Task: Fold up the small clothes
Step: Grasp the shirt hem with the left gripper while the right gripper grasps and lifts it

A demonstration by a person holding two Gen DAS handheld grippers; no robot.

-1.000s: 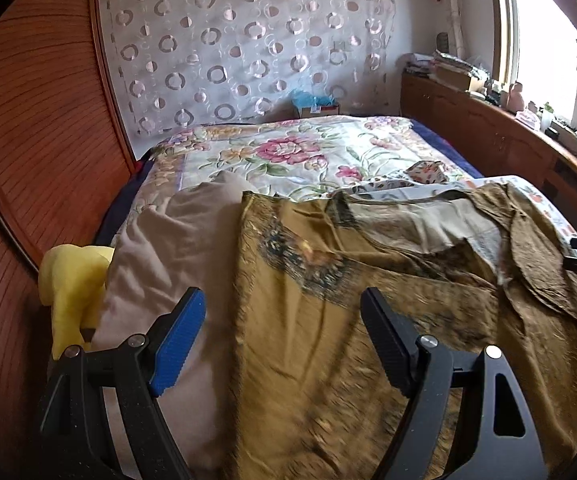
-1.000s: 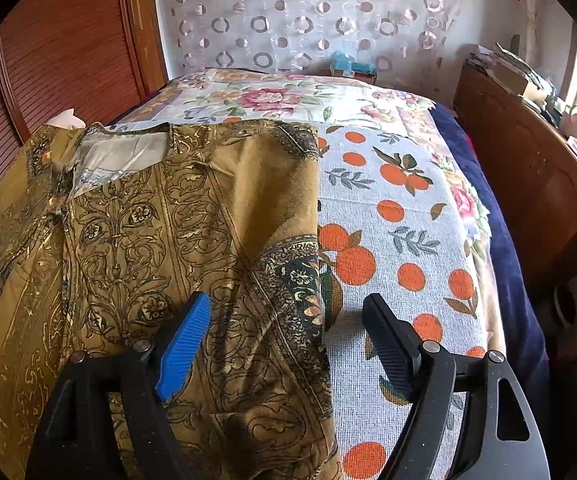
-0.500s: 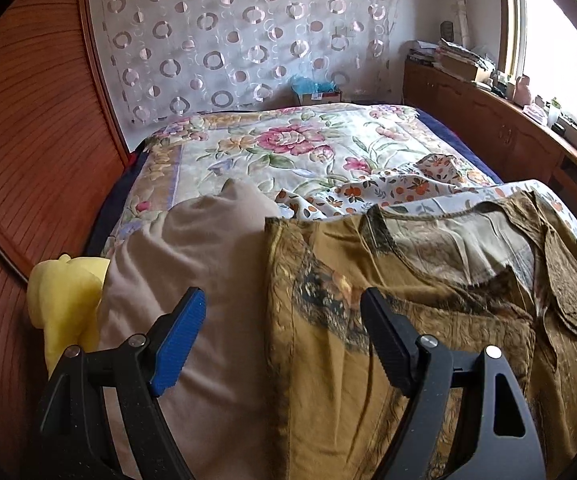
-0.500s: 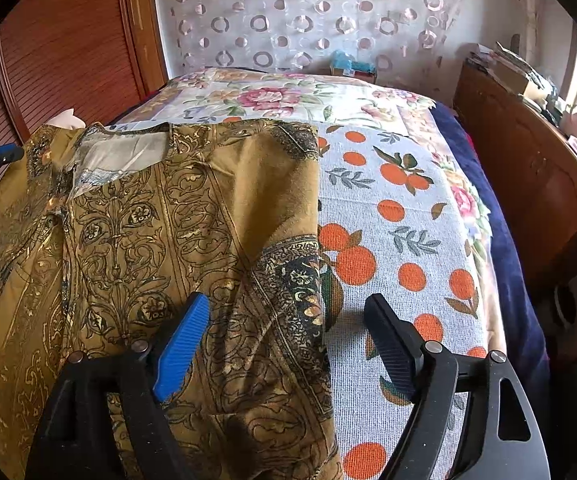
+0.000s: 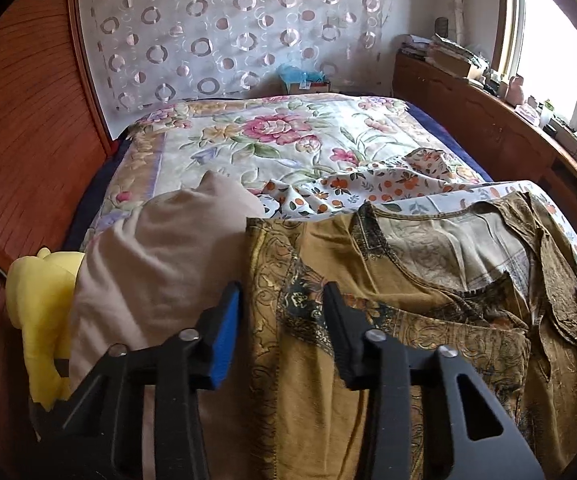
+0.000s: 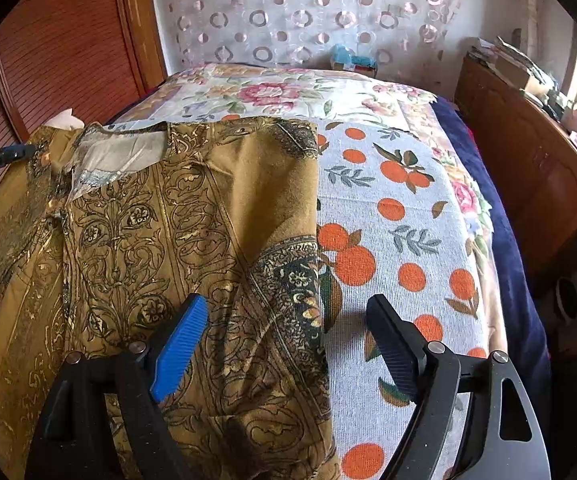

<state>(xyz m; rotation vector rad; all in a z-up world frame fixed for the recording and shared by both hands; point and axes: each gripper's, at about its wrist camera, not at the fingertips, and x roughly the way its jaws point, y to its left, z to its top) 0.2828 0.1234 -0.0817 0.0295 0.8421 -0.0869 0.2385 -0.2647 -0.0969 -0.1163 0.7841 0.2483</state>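
Observation:
An olive-gold patterned garment (image 5: pixel 428 320) lies spread on the bed, its pale lining showing at the open neck (image 5: pixel 448 248). It also fills the left of the right wrist view (image 6: pixel 168 240). My left gripper (image 5: pixel 282 312) hovers over the garment's left edge with its jaws partly closed and nothing between them. My right gripper (image 6: pixel 288 332) is wide open above the garment's right edge, where it meets an orange-print cloth (image 6: pixel 400 240). The left gripper's tip shows at the far left of the right wrist view (image 6: pixel 0 158).
A beige pillow (image 5: pixel 160 256) and a yellow plush toy (image 5: pixel 40 312) lie left of the garment. A floral bedspread (image 5: pixel 288 140) covers the far bed. Wooden panelling (image 5: pixel 28 120) stands on the left. A wooden sideboard (image 6: pixel 528 168) runs along the right.
My left gripper has drawn back to the left, so more pillow shows, and its jaws have narrowed. The right gripper has stayed where it was, open.

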